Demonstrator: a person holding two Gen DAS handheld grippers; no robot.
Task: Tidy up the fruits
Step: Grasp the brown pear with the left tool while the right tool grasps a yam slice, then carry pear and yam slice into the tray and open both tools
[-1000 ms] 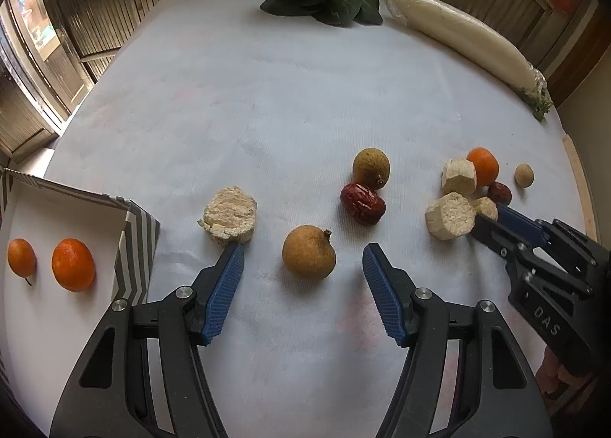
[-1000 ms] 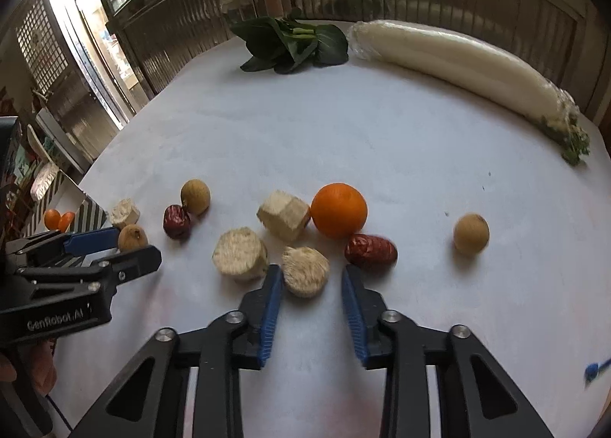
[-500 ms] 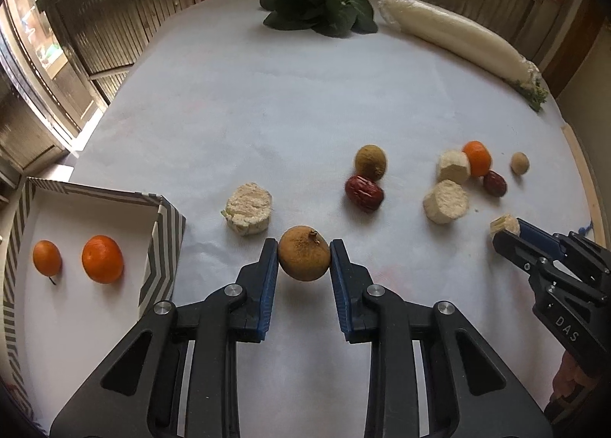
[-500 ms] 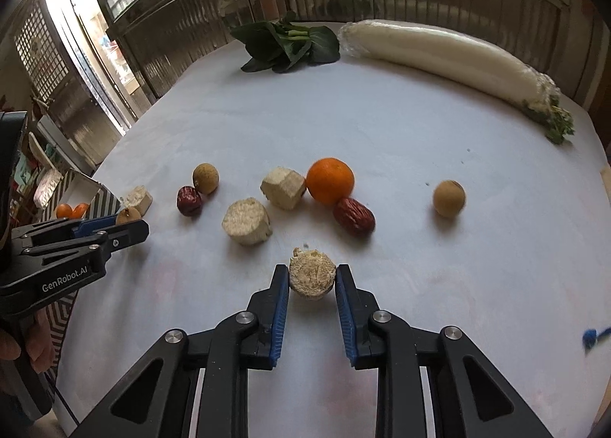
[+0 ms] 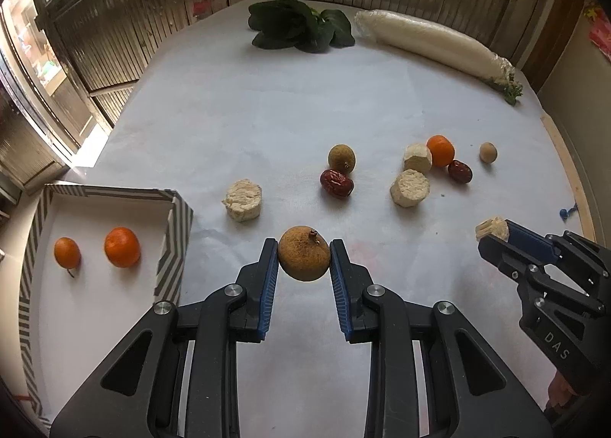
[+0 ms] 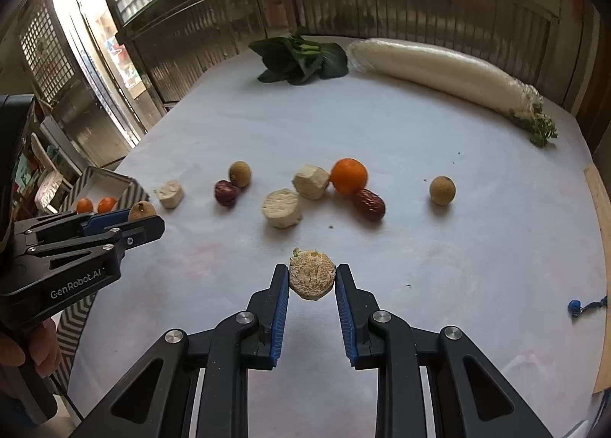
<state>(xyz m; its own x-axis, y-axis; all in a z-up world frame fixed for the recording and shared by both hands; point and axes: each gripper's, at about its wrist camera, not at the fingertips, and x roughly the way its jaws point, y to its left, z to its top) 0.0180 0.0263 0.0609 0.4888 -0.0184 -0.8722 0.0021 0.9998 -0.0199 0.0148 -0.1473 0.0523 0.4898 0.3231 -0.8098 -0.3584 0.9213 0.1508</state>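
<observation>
Since a second ago the left gripper has closed on the round, brown, rough-skinned fruit with a stub of stem and lifted it off the white table cover; the right gripper has raised the pale, crumbly, cylindrical root slice that it was already pinching. Both sets of blue-padded tongs are clamped tight on their loads, each piece held clear of the cloth.

From the left tongs, a second pale slice lies at eleven o'clock, and the white cardboard box with grey striped walls sits at nine o'clock with two small oranges inside. At one o'clock lie a wrinkled dark red date and a greenish-brown round fruit, touching. Further toward two o'clock cluster two more pale chunks, an orange, another date and a small tan ball-shaped fruit set apart.

Nothing lies between the left tongs and the box except bare cloth. At twelve o'clock, near the far edge, rest dark green leafy greens and a long white radish in clear wrap. A blue pushpin lies at three o'clock from the right tongs.
</observation>
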